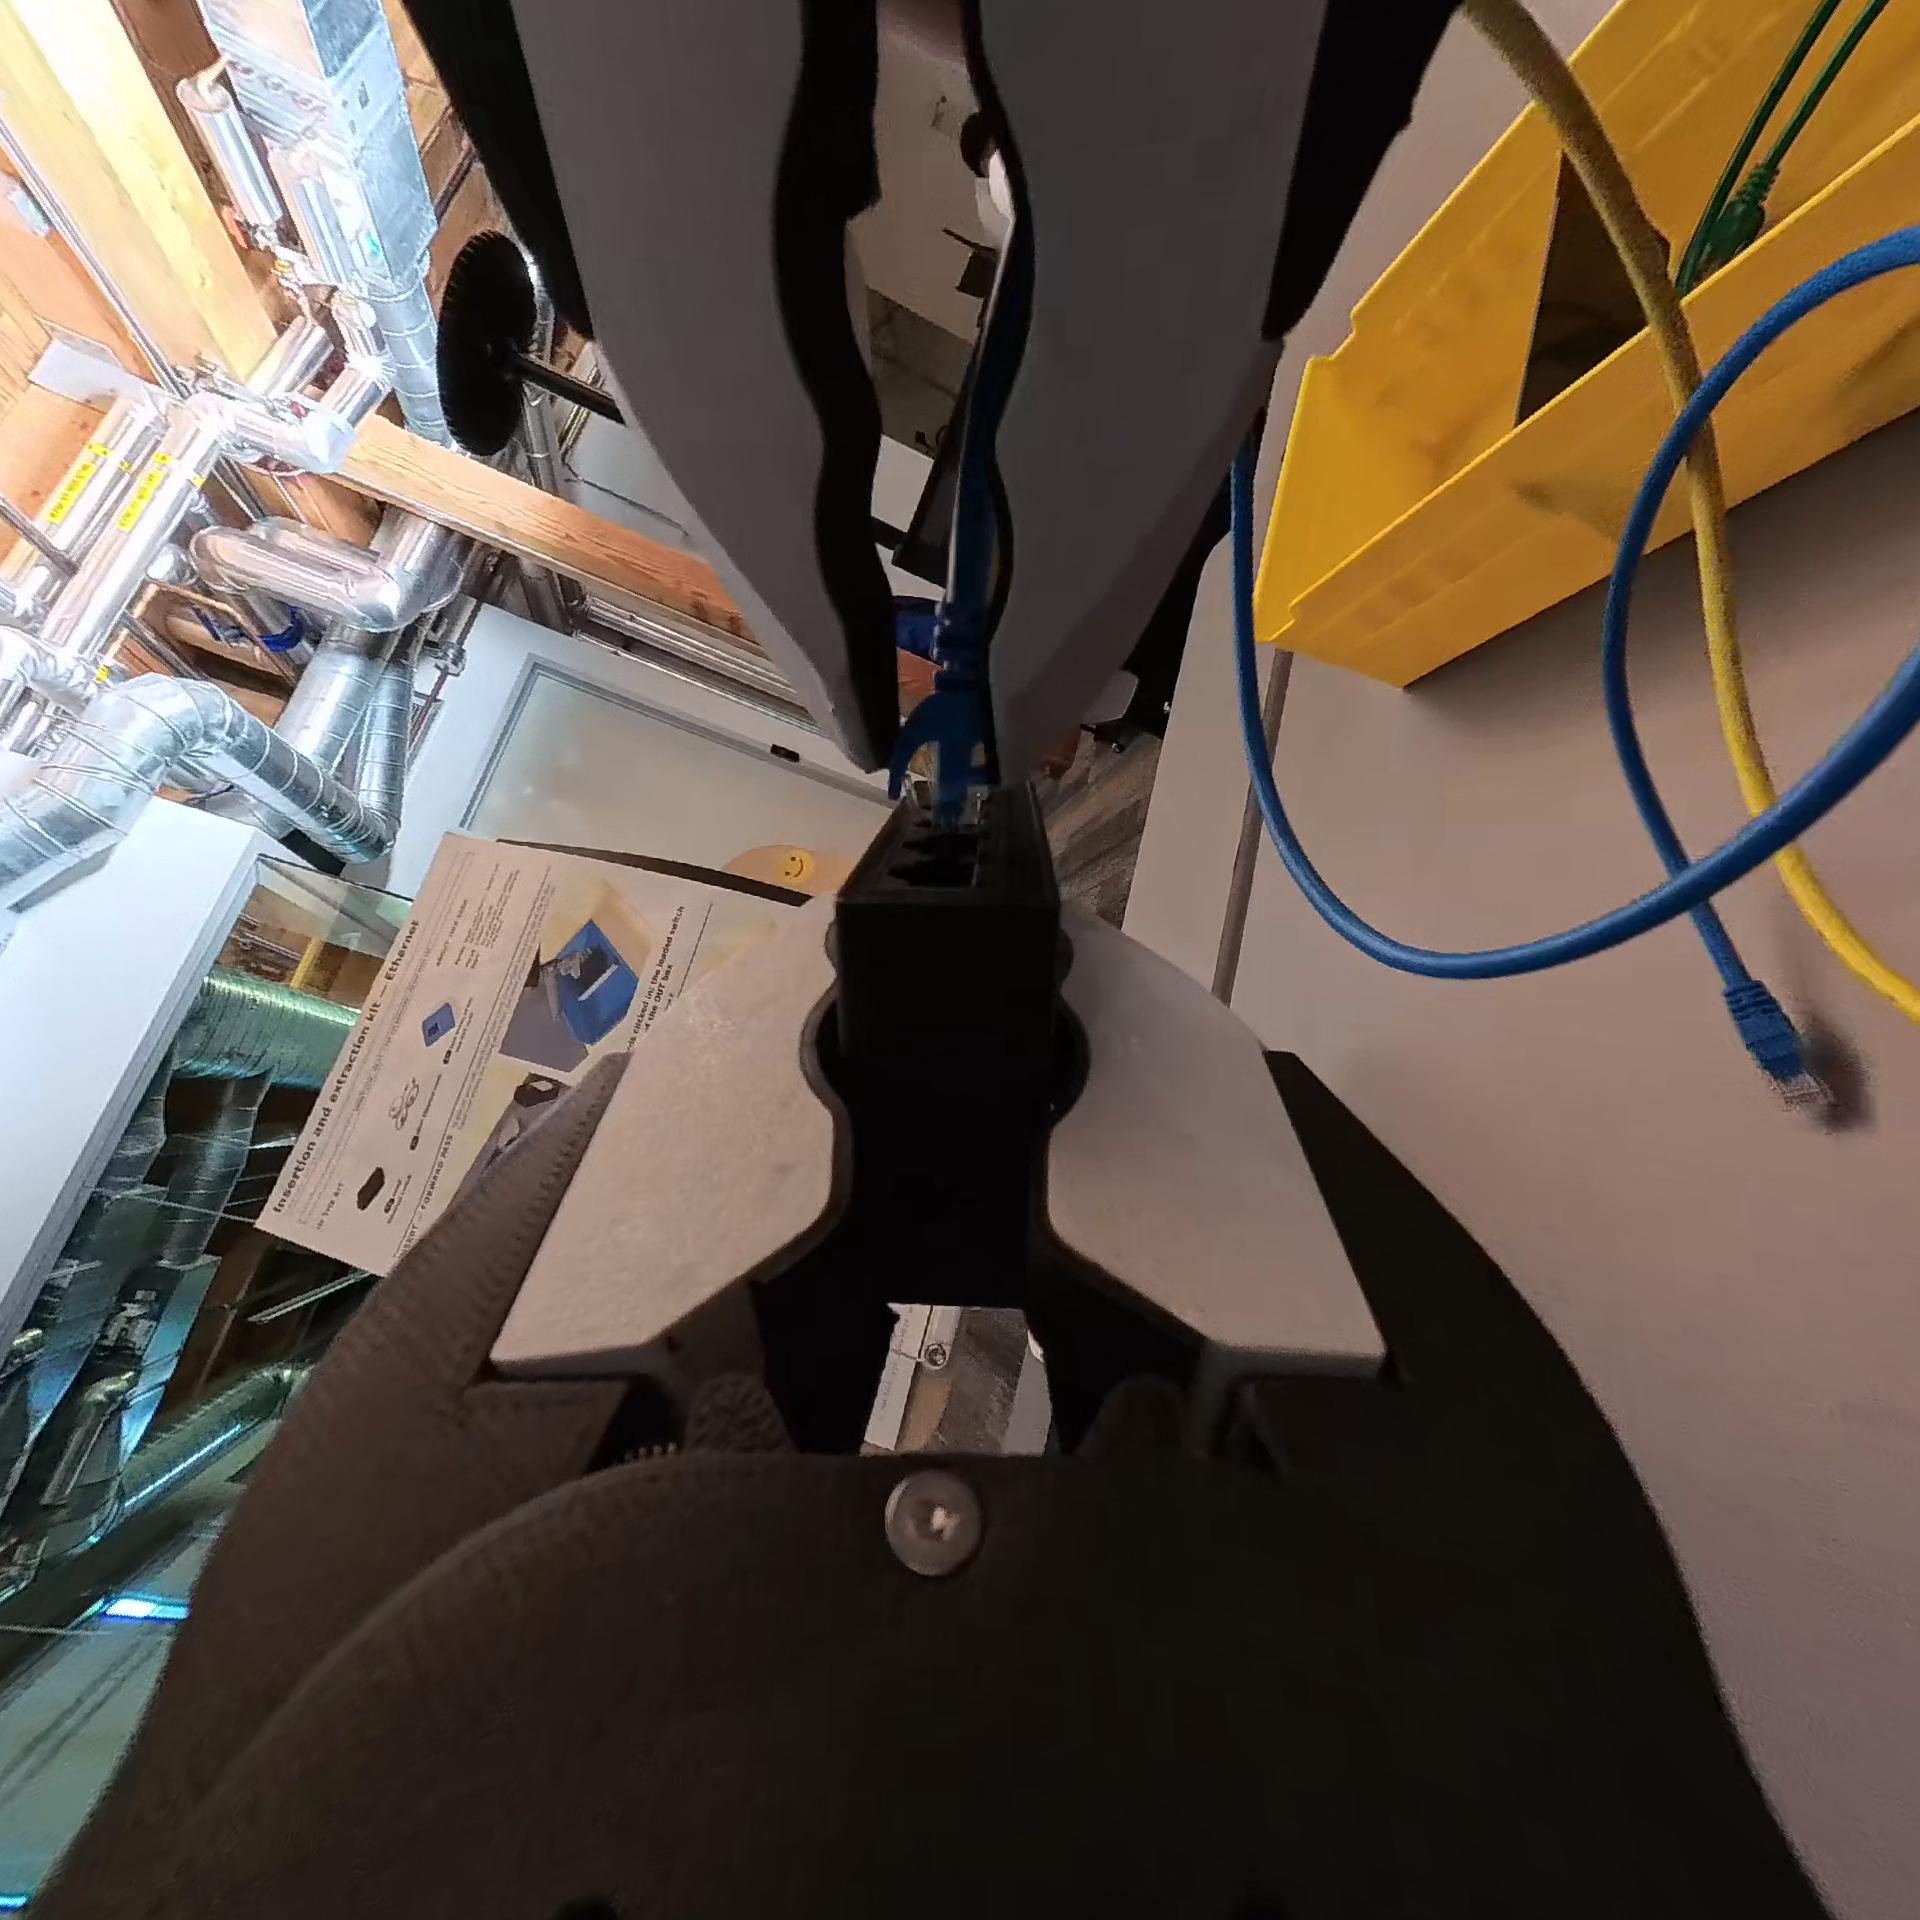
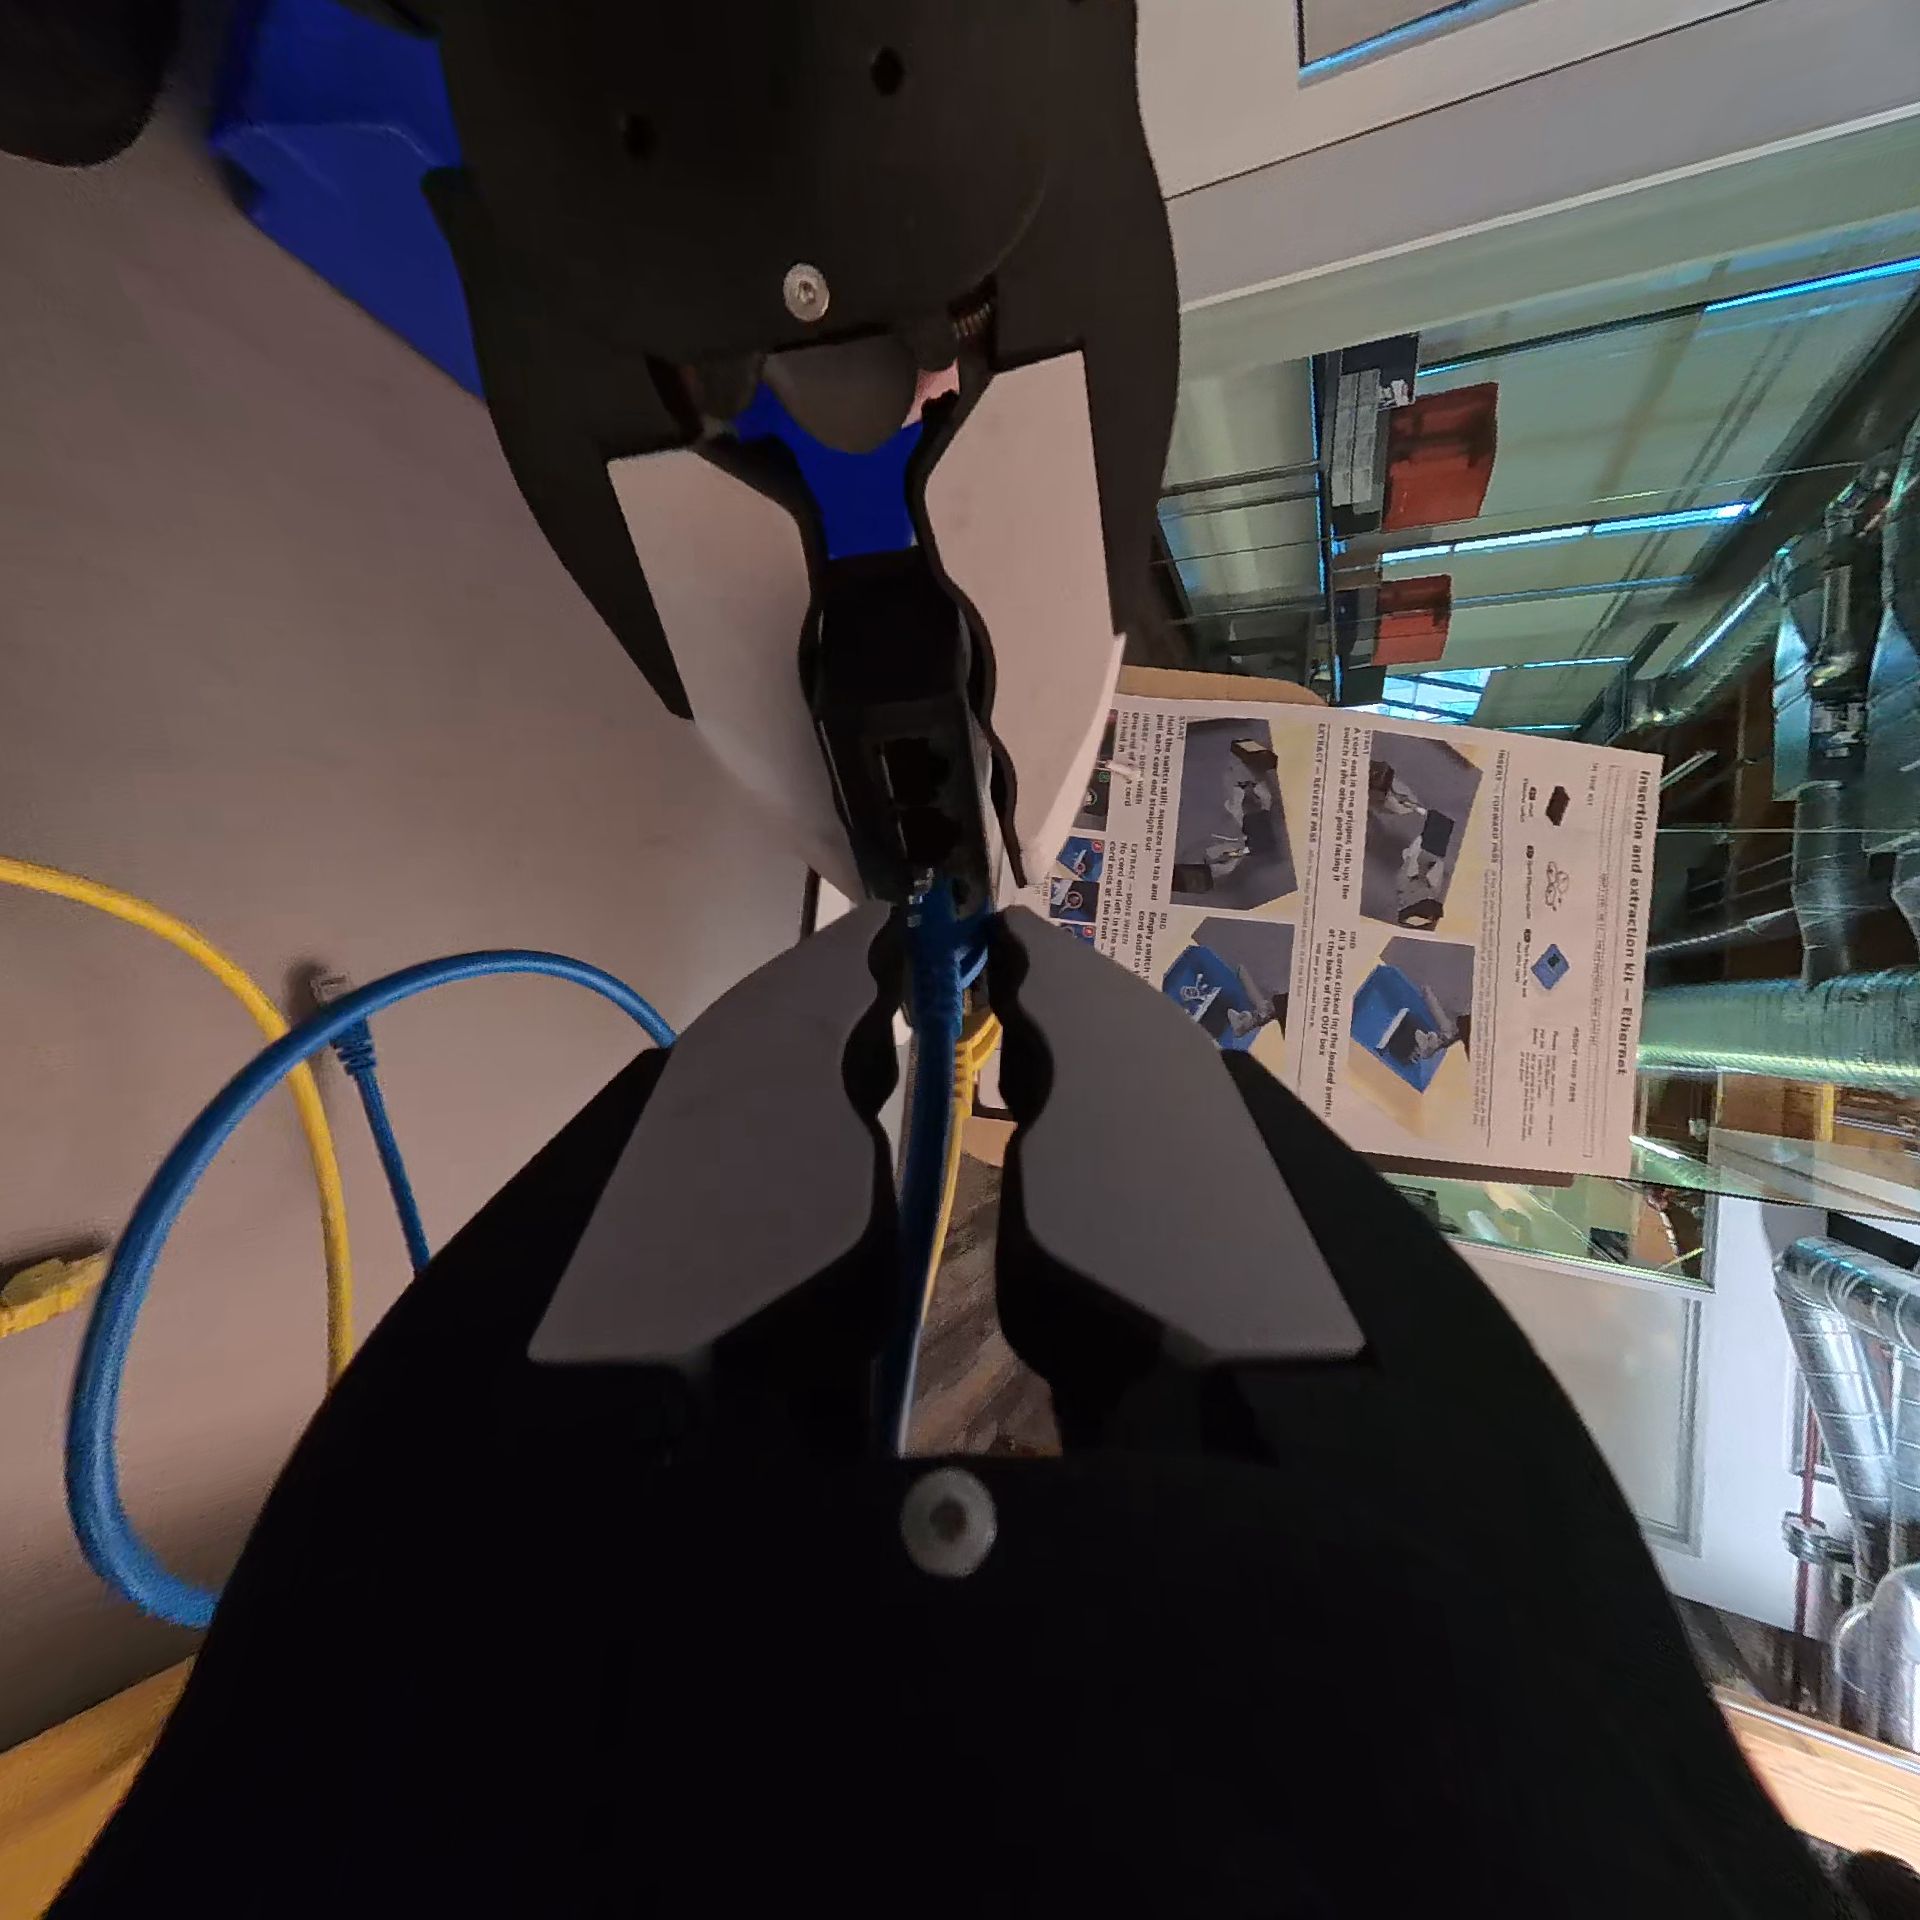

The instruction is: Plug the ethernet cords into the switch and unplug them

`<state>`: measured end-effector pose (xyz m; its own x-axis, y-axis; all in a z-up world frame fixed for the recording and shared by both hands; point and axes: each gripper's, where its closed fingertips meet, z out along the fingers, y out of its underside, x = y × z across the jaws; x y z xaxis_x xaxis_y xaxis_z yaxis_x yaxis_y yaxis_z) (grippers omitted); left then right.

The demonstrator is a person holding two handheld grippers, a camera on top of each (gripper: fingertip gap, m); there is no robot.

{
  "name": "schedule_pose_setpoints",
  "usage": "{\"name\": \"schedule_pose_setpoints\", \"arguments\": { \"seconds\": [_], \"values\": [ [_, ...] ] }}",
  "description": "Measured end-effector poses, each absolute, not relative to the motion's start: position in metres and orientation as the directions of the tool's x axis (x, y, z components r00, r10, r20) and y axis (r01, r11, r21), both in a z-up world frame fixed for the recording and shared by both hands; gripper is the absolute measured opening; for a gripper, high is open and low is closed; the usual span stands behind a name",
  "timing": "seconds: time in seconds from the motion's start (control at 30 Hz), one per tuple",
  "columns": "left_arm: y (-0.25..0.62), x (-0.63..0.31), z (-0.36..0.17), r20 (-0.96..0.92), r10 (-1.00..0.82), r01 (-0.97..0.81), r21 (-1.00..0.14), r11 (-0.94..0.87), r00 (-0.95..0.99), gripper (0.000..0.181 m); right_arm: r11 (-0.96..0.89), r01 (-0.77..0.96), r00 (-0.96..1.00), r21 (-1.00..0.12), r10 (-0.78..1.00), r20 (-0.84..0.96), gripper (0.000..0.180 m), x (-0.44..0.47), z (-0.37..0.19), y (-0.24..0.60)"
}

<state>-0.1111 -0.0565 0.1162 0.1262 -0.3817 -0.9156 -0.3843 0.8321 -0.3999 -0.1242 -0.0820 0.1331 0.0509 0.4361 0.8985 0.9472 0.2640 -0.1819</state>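
Left tongs [image 1: 945, 997] on switch [image 1: 948, 935] — yellow bin [image 1: 1455, 499] alone.

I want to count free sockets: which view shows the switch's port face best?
The right wrist view: the switch shows its port face with open sockets above the blue cord's plug. In the left wrist view the switch is foreshortened, its ports a dark sliver.

An industrial-looking workshop or lab: silver ducts [image 1: 260, 748] run under timber beams [image 1: 540, 520], glass partitions [image 2: 1558, 499] behind, yellow bins [image 1: 1507, 468] on a grey table [image 1: 1558, 1247].
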Motion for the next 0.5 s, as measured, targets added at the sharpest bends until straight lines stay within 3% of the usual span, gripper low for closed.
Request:
{"name": "schedule_pose_setpoints", "arguments": {
  "seconds": [0.17, 0.37, 0.5],
  "values": [
    [-0.06, -0.111, 0.116, -0.924, -0.363, -0.398, -0.379, 0.835, 0.119, 0.032, 0.274, 0.95, 0.021, -0.151, 0.425, 0.905, 0.015, -0.124, 0.133, -0.084],
    [-0.065, -0.106, 0.116, -0.954, -0.279, -0.425, -0.299, 0.855, 0.11, 0.029, 0.286, 0.958, -0.093, -0.03, 0.405, 0.909, 0.014, -0.119, 0.127, -0.088],
    [-0.072, -0.103, 0.121, -0.957, -0.252, -0.398, -0.288, 0.871, 0.142, 0.03, 0.294, 0.956, -0.115, -0.026, 0.453, 0.884, 0.014, -0.118, 0.131, -0.098]
  ]
}}
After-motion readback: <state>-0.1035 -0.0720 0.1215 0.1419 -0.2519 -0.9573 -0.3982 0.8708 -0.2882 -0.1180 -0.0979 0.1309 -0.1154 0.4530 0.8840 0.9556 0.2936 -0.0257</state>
